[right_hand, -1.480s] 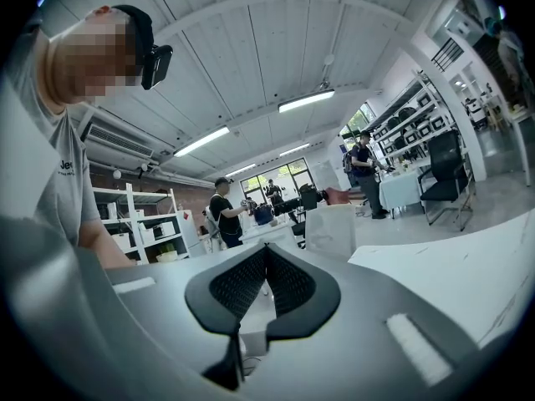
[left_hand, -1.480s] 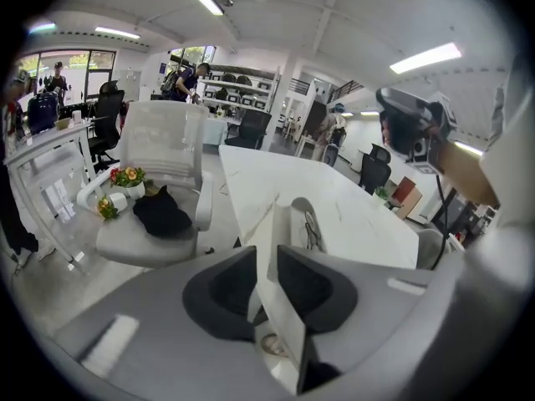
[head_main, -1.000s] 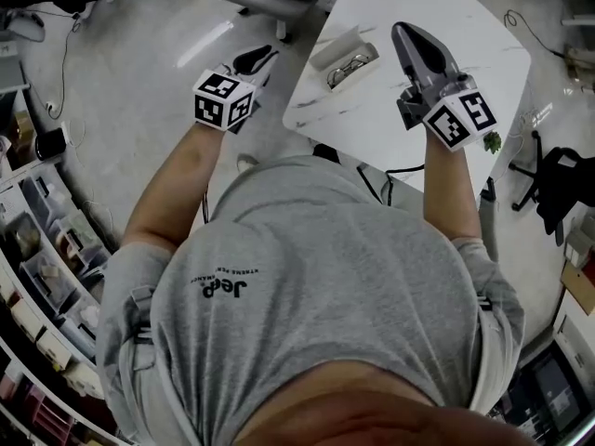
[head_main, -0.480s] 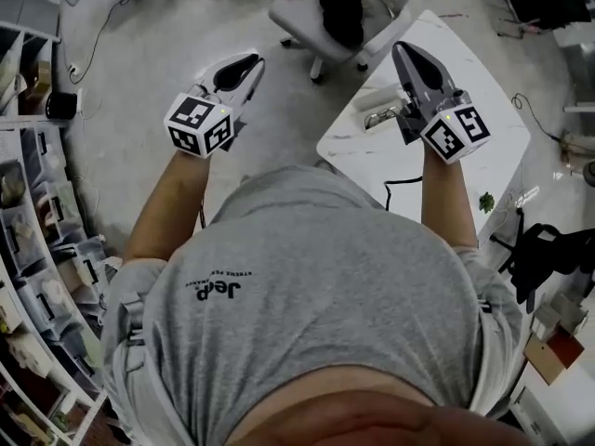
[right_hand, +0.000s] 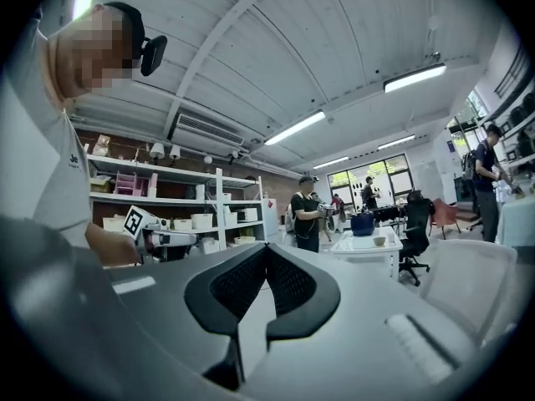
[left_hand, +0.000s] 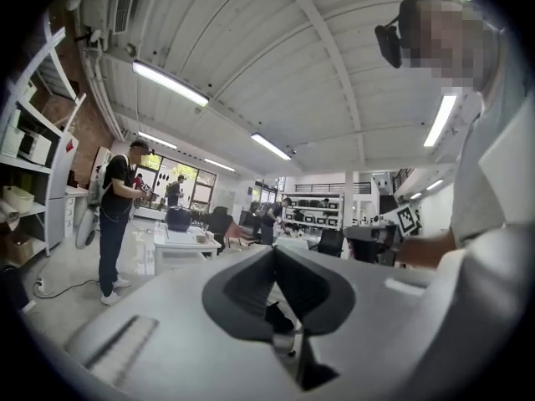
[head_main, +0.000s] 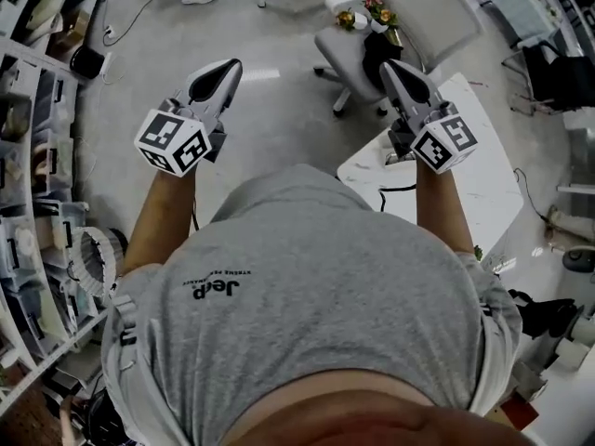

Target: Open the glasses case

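Both of your hand-held grippers are up and pointing out level, well apart. The left hand-held gripper [head_main: 226,71] hangs over bare floor [head_main: 279,119], its jaws closing down tip to tip with nothing between them. The right hand-held gripper [head_main: 395,71] is narrow too, tips touching and empty. The white counter [head_main: 483,184] sits under it and off to its right. Can't tell where the case is, since that gripper covers the counter's near corner.

Glossy marbled table [head_main: 488,170], matt cloth shirt [head_main: 307,295]
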A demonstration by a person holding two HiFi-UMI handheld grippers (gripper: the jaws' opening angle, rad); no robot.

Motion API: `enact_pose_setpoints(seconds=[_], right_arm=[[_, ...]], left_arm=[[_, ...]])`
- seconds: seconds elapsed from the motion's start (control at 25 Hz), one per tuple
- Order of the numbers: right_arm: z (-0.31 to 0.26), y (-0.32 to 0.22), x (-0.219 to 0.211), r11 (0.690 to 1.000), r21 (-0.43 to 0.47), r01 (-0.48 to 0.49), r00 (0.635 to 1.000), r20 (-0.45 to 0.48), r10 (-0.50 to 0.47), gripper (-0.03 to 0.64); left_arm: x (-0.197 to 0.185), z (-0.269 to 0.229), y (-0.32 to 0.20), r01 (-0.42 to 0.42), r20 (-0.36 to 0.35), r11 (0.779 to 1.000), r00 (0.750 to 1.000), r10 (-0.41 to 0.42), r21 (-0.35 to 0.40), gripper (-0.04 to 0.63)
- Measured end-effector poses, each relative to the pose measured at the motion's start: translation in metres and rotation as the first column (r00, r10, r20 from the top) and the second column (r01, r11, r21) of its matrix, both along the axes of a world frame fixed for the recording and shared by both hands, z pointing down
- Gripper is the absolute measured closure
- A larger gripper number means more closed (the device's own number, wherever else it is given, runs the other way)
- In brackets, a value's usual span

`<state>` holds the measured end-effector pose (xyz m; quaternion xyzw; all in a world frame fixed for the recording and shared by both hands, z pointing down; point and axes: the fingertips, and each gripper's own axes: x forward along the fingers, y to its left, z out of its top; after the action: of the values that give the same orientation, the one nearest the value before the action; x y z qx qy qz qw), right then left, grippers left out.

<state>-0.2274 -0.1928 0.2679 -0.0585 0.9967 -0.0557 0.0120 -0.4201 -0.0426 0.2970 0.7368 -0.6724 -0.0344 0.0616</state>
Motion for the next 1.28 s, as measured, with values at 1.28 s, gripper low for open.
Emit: enact_pose_setpoints(seconds=[1.28], right_arm=[[-0.001, 0.057, -0.04, 0.992, 0.035, 0.12, 0.992, -0.04, -0.119, 0.614]], left_arm=[[-0.009, -0.03, 0.079, 0.045, -0.015, 0.998, 0.999, -0.045, 0.052, 0.538]])
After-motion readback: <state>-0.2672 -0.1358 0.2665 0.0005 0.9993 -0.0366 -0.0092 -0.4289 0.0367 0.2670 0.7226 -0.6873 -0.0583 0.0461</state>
